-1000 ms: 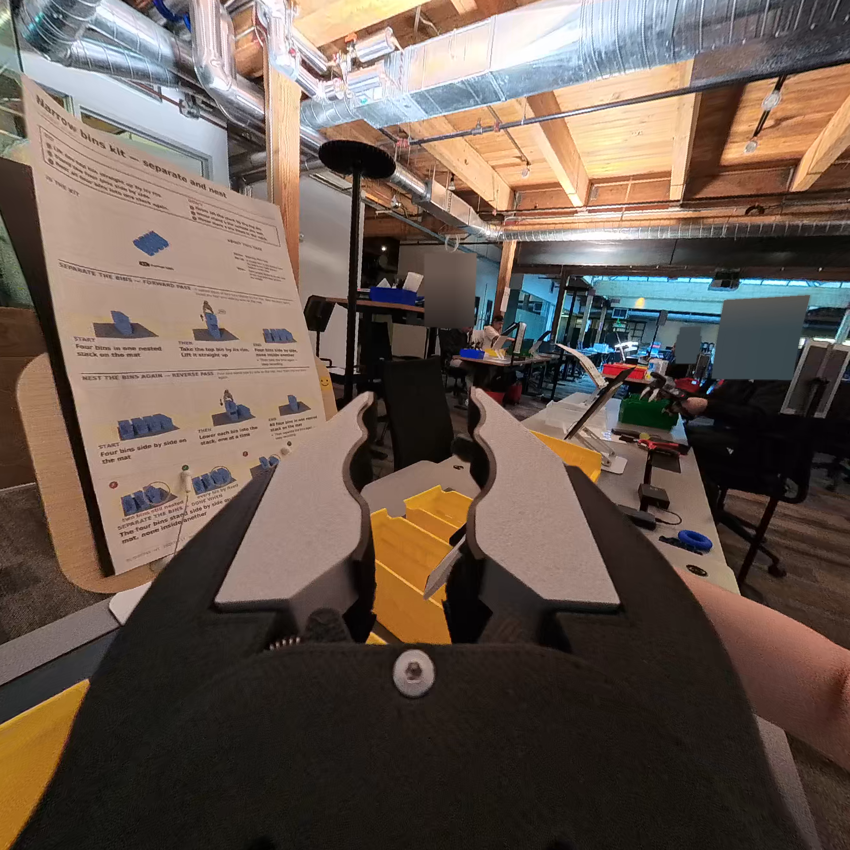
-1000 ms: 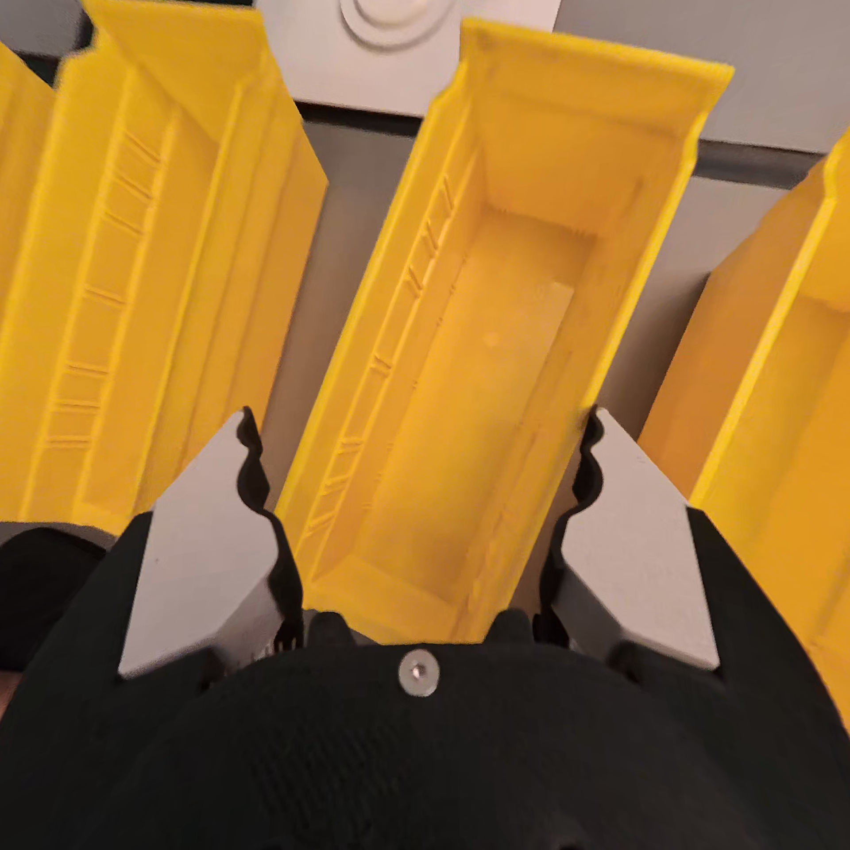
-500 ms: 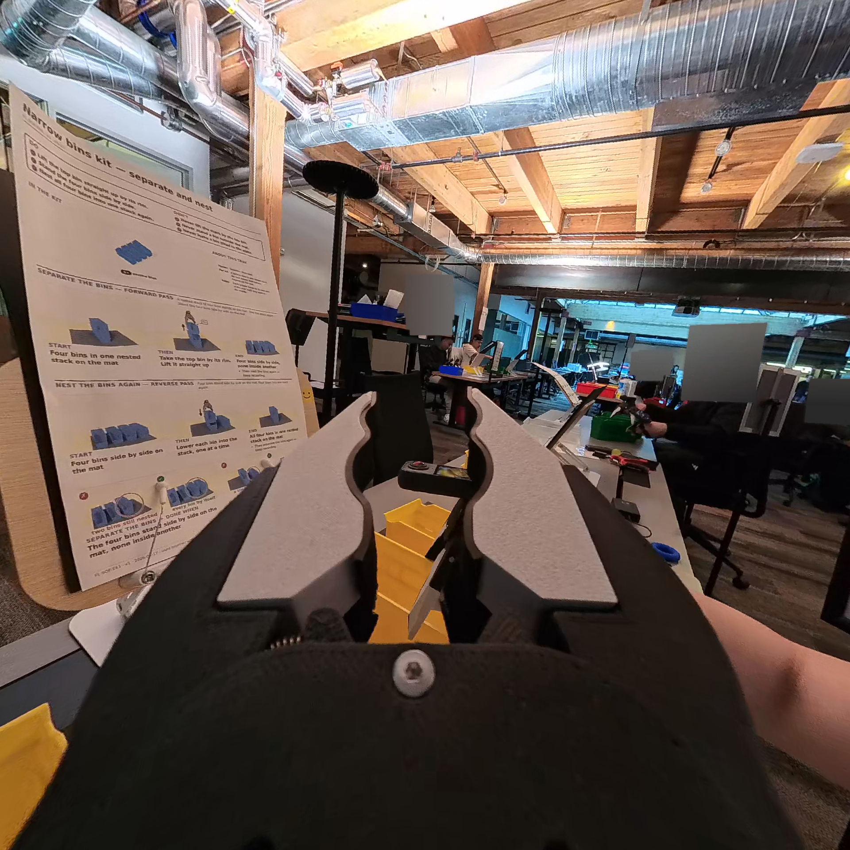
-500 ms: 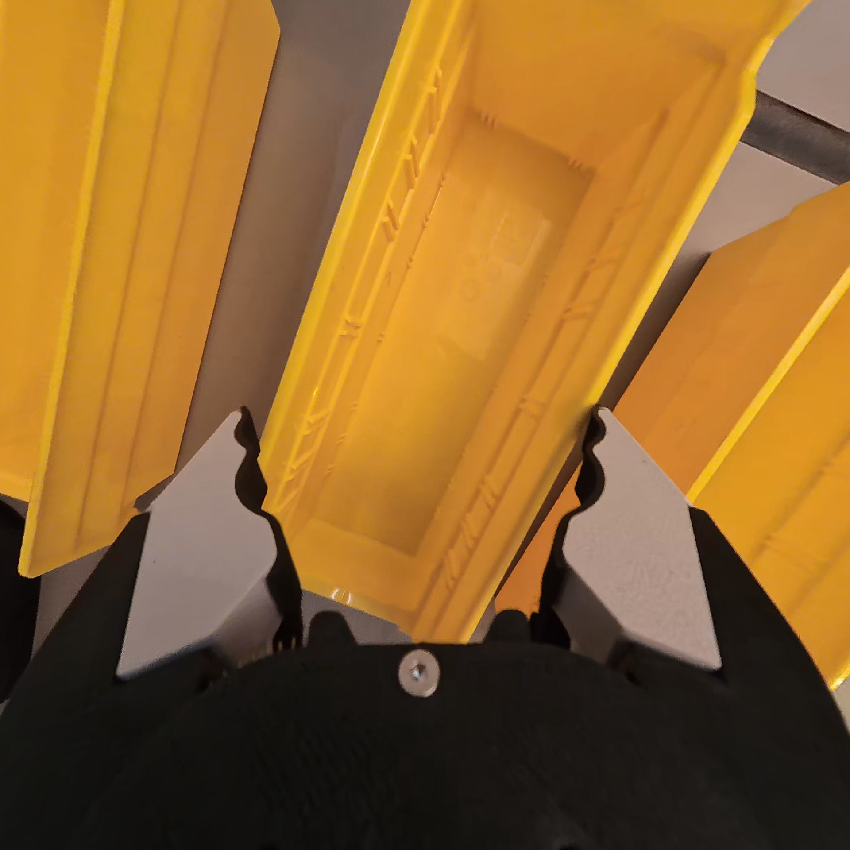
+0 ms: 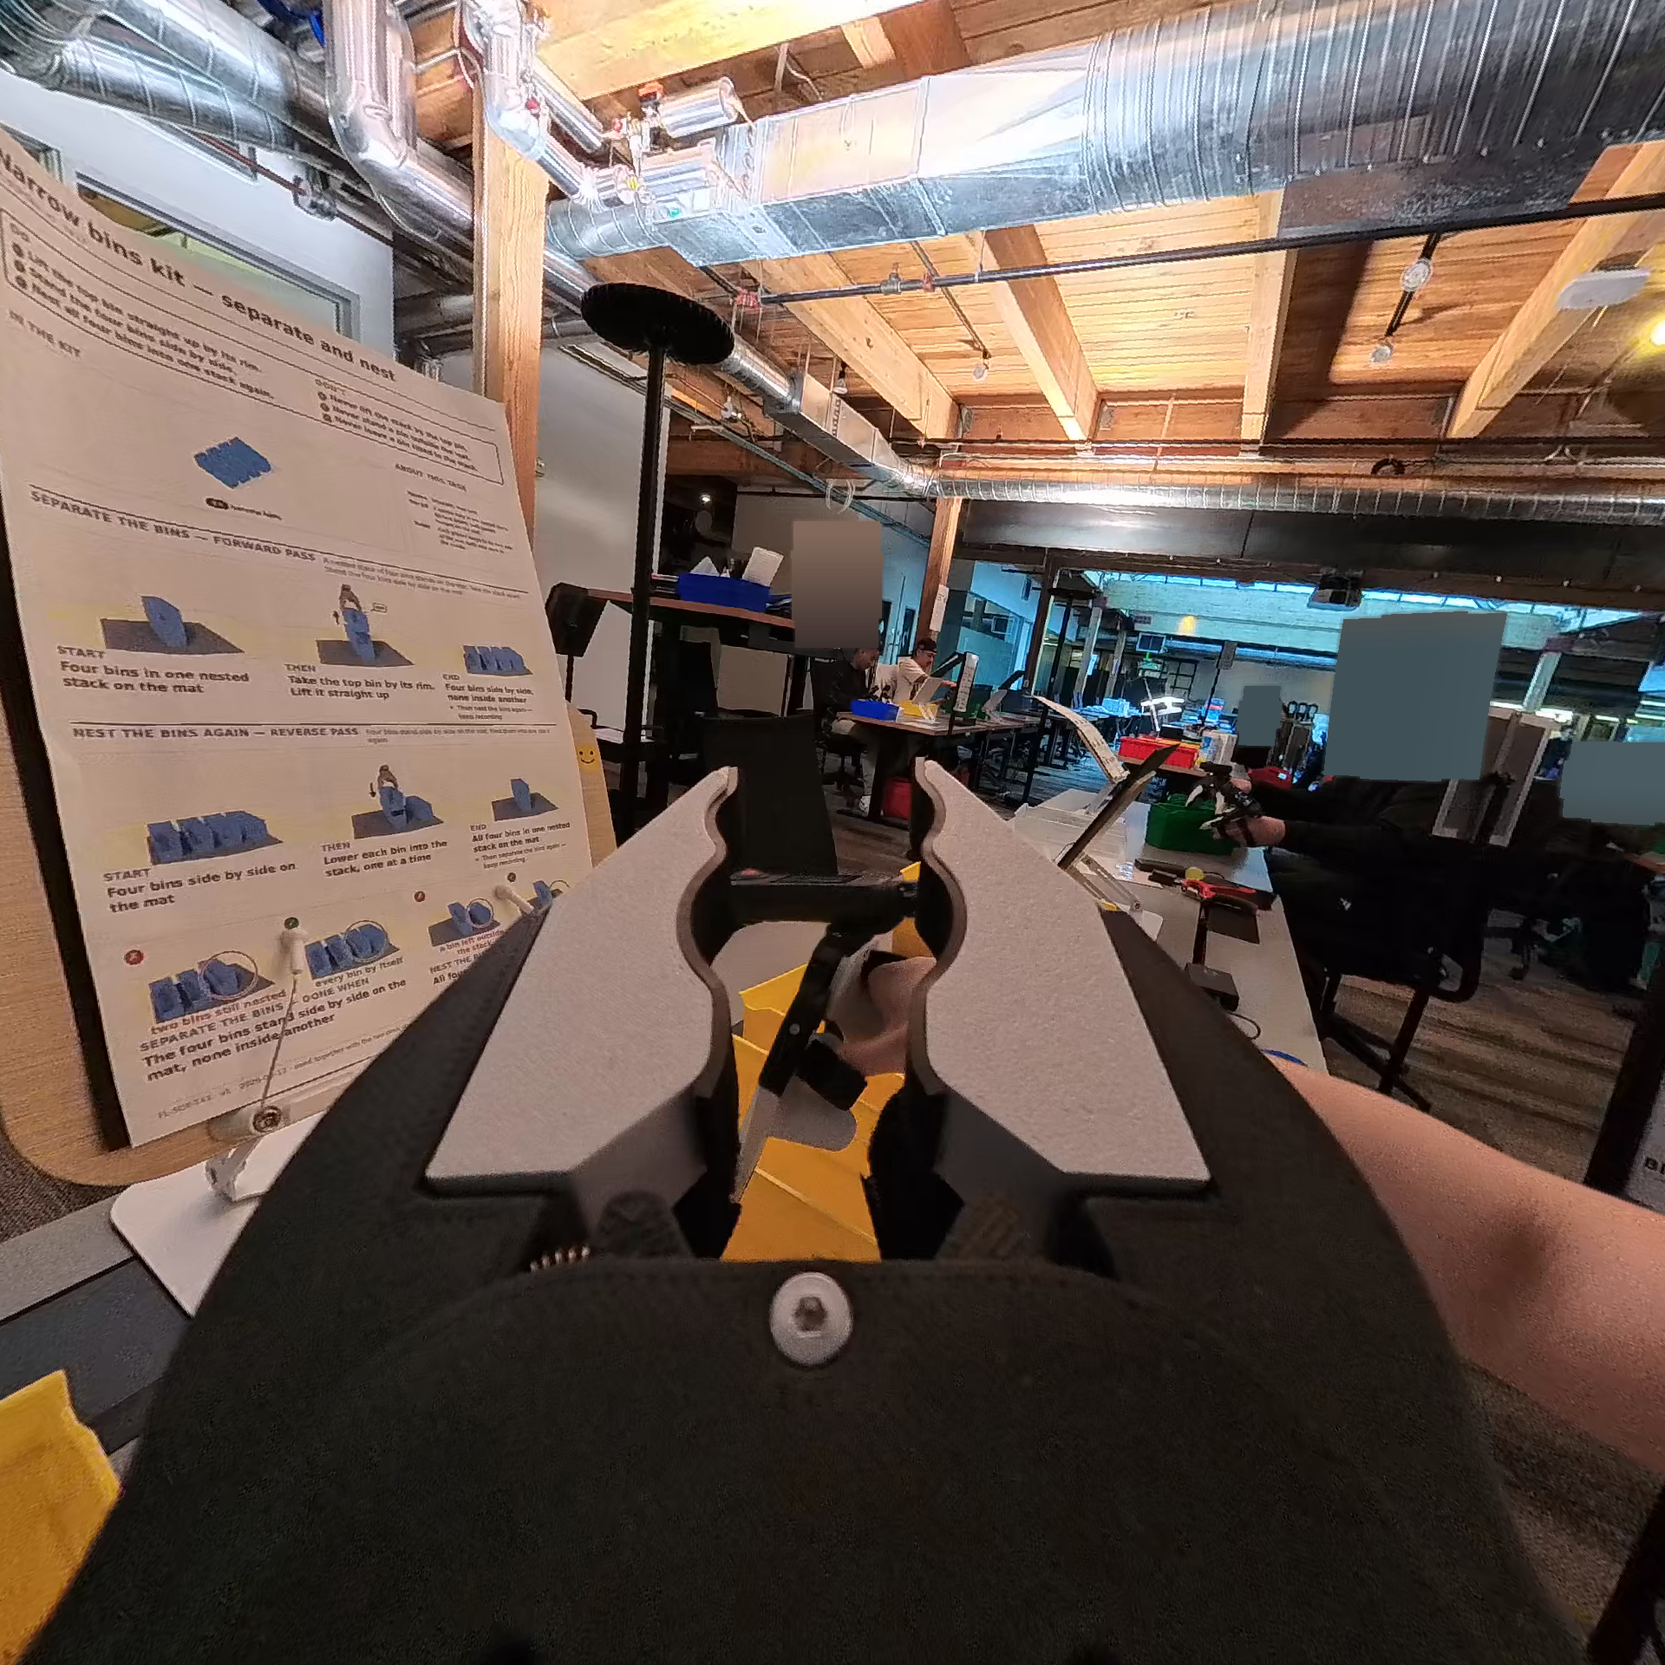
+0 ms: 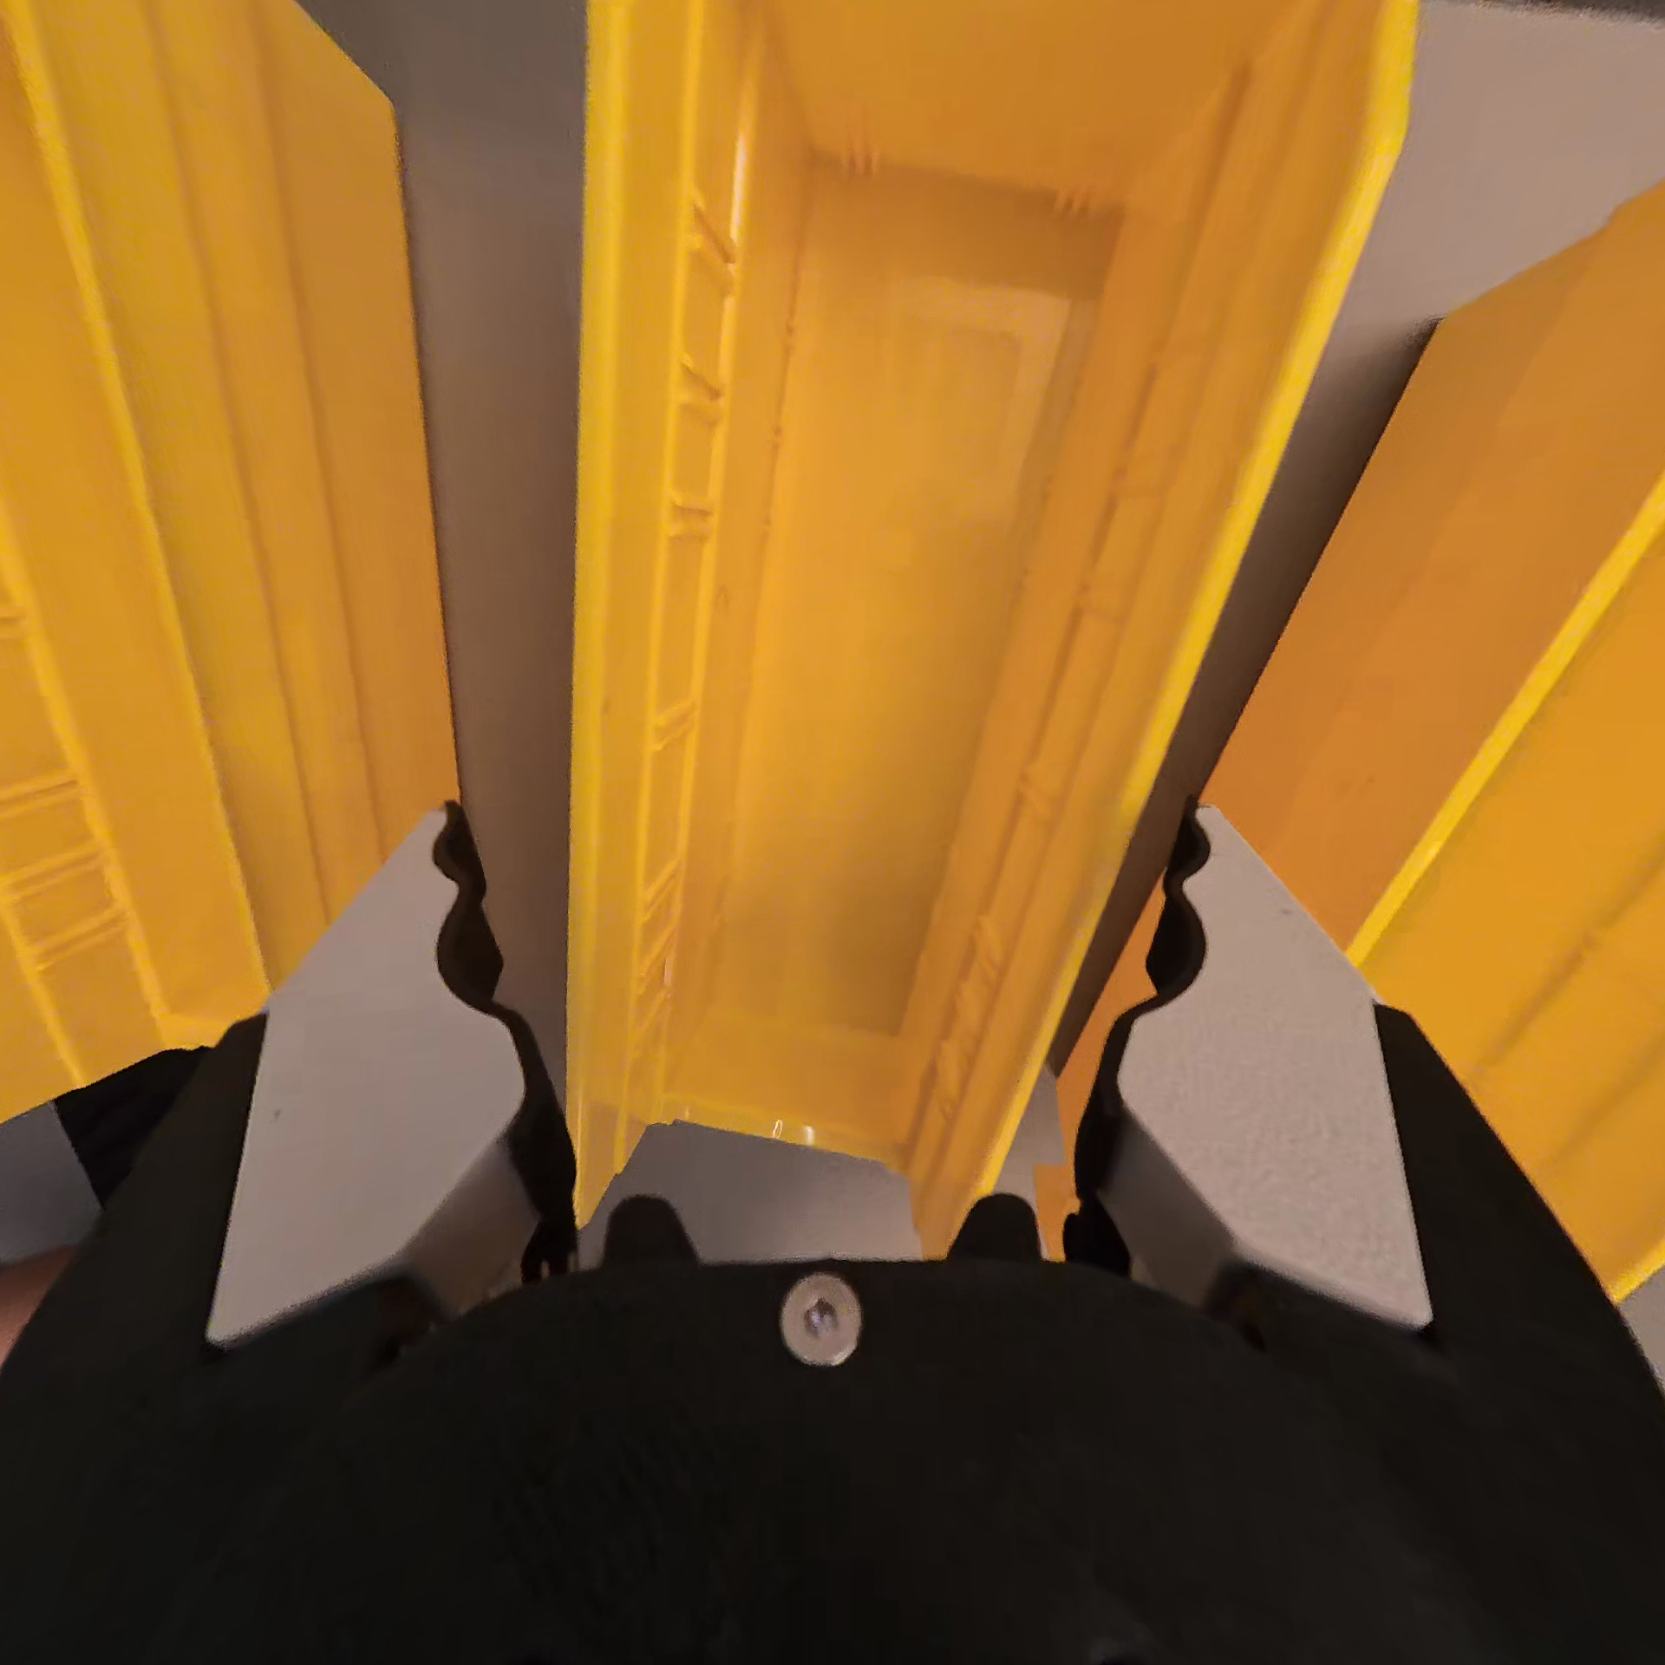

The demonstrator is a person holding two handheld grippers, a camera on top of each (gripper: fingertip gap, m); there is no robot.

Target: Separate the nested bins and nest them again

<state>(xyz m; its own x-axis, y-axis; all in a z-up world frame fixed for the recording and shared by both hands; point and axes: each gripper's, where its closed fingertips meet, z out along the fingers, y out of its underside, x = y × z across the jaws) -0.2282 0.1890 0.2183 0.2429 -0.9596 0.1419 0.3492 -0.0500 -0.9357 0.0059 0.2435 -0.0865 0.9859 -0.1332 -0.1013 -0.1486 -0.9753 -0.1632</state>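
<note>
1. Nearest, the right gripper (image 6: 820,901) is spread wide around the middle yellow bin (image 6: 901,559) — gaps show between its pads and both walls, so nothing is held
2. Three bins stand apart on the grey table (image 6: 477,450): a left bin (image 6: 180,541), the middle one, a right bin (image 6: 1487,676); separation looks done or close to it, nesting remains
3. The left gripper (image 5: 820,838) is raised, narrowly parted, empty
4. Beyond it — one instruction sheet (image 5: 252,676) and a yellow corner (image 5: 45,1496); a fourth bin cannot be confirmed
</note>
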